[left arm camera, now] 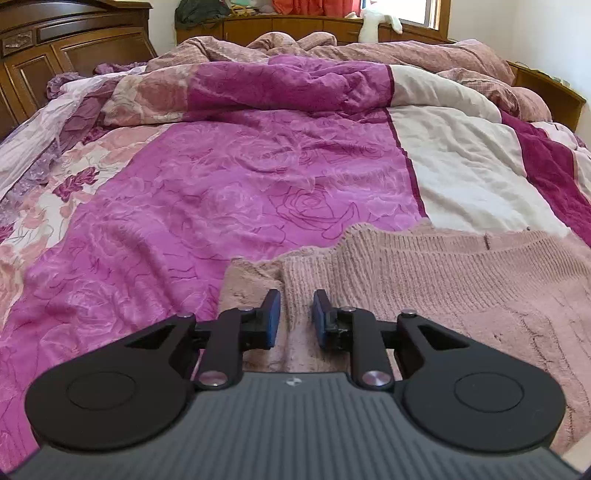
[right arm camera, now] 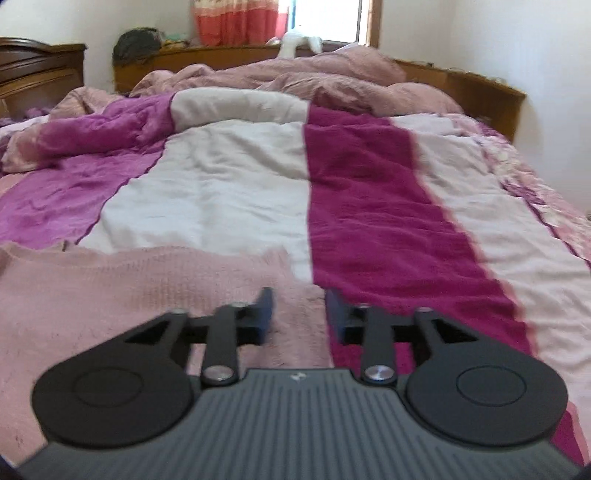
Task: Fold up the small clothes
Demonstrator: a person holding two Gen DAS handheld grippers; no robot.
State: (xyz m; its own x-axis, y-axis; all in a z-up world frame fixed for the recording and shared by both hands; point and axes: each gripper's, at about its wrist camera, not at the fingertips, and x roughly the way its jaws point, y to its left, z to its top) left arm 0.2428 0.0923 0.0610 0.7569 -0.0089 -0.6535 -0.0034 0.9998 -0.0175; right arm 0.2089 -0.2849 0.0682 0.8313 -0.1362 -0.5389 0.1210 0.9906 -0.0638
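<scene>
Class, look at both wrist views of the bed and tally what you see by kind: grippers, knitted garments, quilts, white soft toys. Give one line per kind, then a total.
Grippers: 2, the left gripper and the right gripper
Knitted garments: 1, the pink sweater
Quilts: 1, the patchwork quilt
White soft toys: 1, the white toy by the window
Total: 5

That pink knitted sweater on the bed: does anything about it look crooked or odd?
The pink sweater lies mostly flat, but its left edge is bunched into a ridge. No damage shows.
</scene>
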